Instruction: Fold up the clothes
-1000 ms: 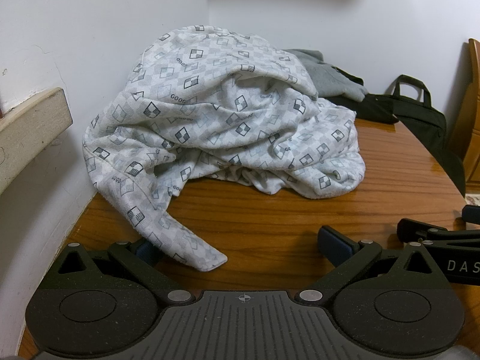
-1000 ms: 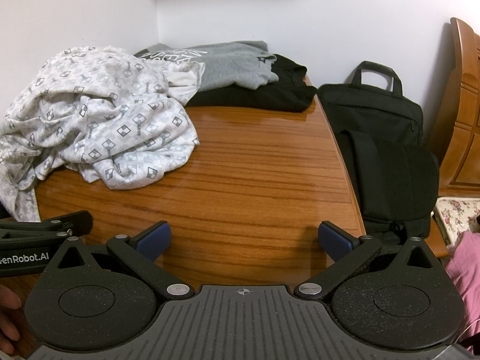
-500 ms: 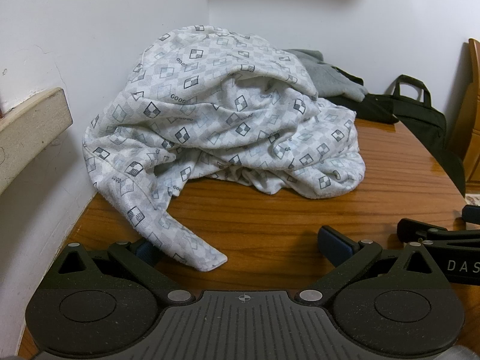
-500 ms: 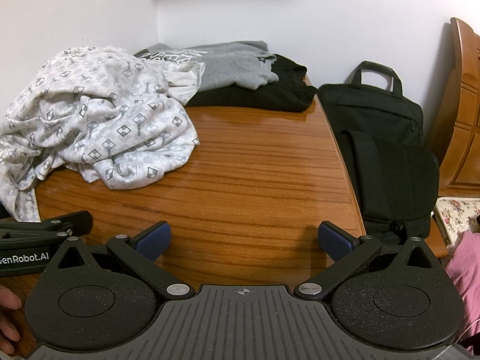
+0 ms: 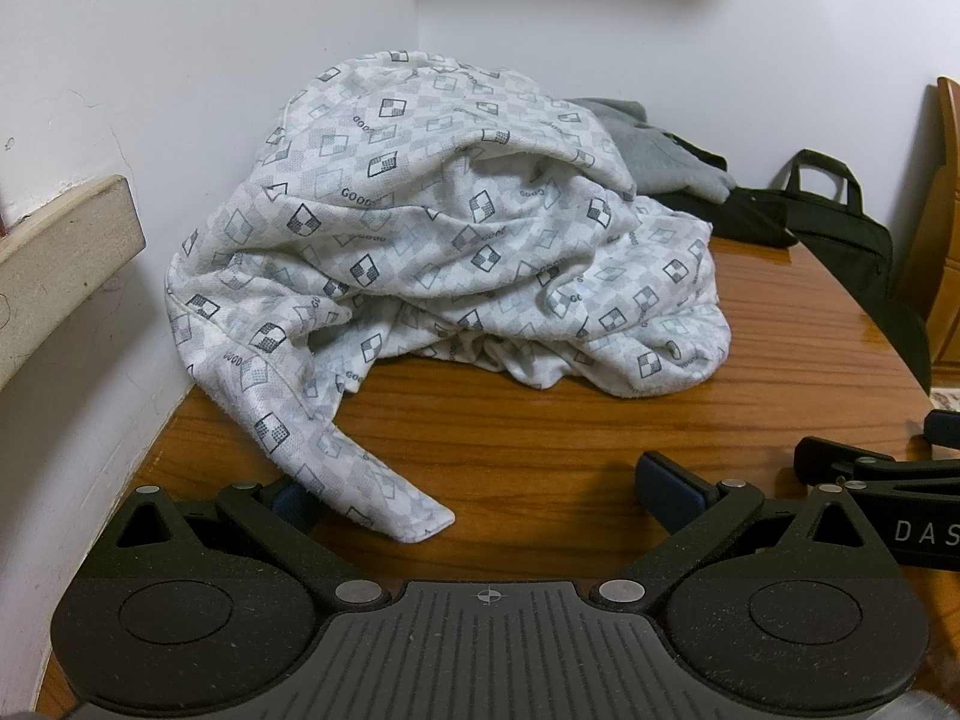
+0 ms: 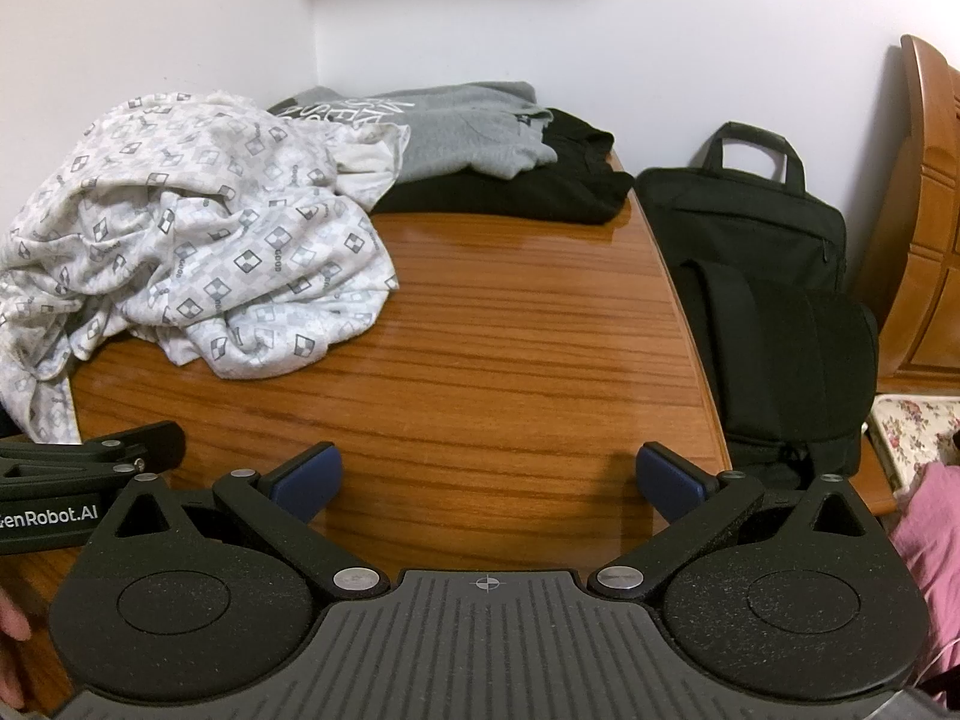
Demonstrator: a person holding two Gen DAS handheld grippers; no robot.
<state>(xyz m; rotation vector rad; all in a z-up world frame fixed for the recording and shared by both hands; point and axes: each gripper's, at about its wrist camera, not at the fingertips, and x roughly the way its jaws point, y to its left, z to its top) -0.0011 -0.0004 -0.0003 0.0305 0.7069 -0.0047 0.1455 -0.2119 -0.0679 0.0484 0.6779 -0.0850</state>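
The shirt (image 5: 456, 240) sits crumpled in a heap at the far left of the table (image 5: 540, 438), pushed up against the wall (image 5: 180, 60) in the corner — white, printed with small checked squares and the word GOOD. One loose end trails toward me along the left side and flops flat on the wood, its tip lying just inside my left gripper (image 5: 480, 489), partly covering the left finger's blue pad (image 5: 294, 501). My left jaws are spread wide and grasping nothing; the cloth only lies there, not pinched.

From the right wrist view the same heap (image 6: 198, 234) lies far left, with bare wood between it and my right gripper (image 6: 489, 477). Those jaws are wide apart too, empty, hanging over the near middle of the table (image 6: 510, 360). The two grippers are side by side: my right one pokes into the left view at the right edge, and the left one (image 6: 90, 468) shows at the left edge of the right view.

Behind the shirt, at the far edge, a grey top (image 6: 462, 126) lies on a black garment (image 6: 540, 192), both flat, the shirt touching the grey one. Off the table's right side stands a black bag (image 6: 774, 300), handle up, against the wall. Further right — wooden furniture (image 6: 924, 210), a floral cushion (image 6: 918, 426) and a pink sleeve (image 6: 930, 540) at the near right.
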